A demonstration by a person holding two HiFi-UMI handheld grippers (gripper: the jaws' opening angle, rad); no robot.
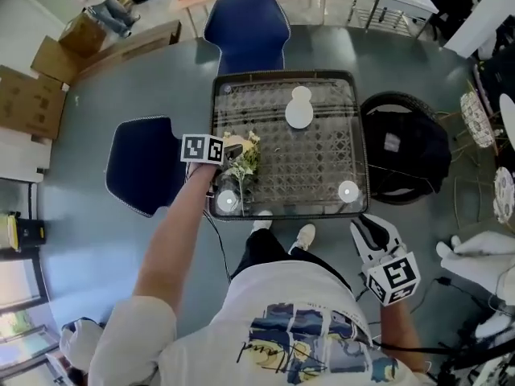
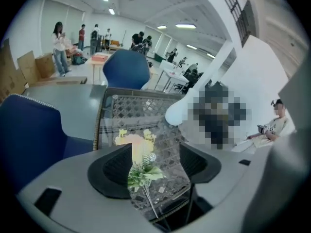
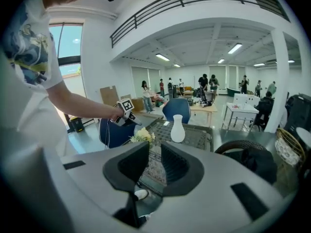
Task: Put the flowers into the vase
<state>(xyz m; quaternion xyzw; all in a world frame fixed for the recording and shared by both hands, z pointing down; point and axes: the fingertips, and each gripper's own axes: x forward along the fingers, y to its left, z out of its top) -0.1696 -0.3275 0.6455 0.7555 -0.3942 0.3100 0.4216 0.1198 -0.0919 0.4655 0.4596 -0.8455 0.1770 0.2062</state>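
A small bunch of pale yellow flowers (image 1: 244,161) with green leaves lies near the left front edge of the glass-topped wicker table (image 1: 322,163). A white vase (image 1: 299,109) stands upright at the table's far middle. My left gripper (image 1: 228,153) is over the flowers and open. In the left gripper view the flowers (image 2: 138,154) lie between the wide jaws, nearer the left pad, with the vase (image 2: 177,111) beyond. My right gripper (image 1: 368,230) hangs off the table's front right corner, open with nothing in it. Its view shows the flowers (image 3: 143,136) and vase (image 3: 177,128) ahead.
A blue chair (image 1: 245,26) stands behind the table and another (image 1: 145,163) at its left. A black bag on a round wicker seat (image 1: 402,147) is at the right. Cardboard boxes (image 1: 40,87) lie far left. The person's shoes (image 1: 304,236) show under the front edge.
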